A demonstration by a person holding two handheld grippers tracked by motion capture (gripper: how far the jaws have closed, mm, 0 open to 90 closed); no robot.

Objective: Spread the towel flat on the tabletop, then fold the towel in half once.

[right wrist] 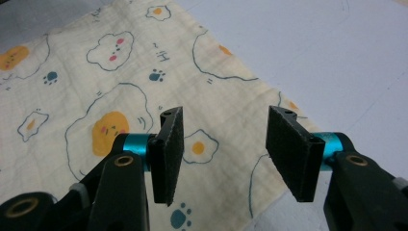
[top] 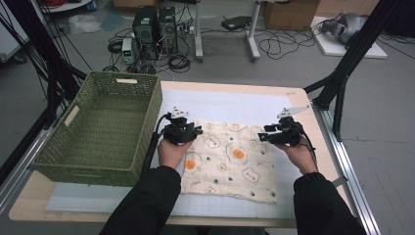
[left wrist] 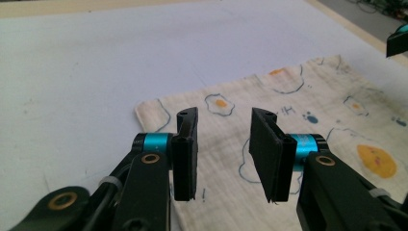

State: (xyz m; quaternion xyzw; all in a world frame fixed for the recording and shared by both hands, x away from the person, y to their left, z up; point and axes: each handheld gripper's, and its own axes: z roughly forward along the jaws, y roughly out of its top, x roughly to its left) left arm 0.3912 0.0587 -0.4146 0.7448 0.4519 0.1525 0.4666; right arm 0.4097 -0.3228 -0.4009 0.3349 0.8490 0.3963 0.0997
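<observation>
The cloth [top: 230,159] is lying flat on the white mat [top: 98,198], which is covering the table [top: 27,203]; it is cream with fried-egg and cloud prints, and its near edge is sitting closest to the person's dark sleeves [top: 147,205].

Farther in, the left gripper [top: 188,131] is hovering over the cloth's far left corner. In the left gripper view its jaws are standing apart with nothing between the pads [left wrist: 185,154], and the corner of the cloth [left wrist: 269,96] is lying just beyond and below them.

The right gripper [top: 266,136] is hovering over the cloth's far right corner. In the right gripper view its pads [right wrist: 168,154] are spread, gripping nothing, with the cloth [right wrist: 96,72] lying beneath them and its edge running under the right-hand pad onto the mat [right wrist: 337,57].

To the left of the cloth, a green basket [top: 54,161] is sitting on the table, just beside the left gripper's cable.

Beyond the cloth's far edge, bare mat is reaching to the table's far rim.
</observation>
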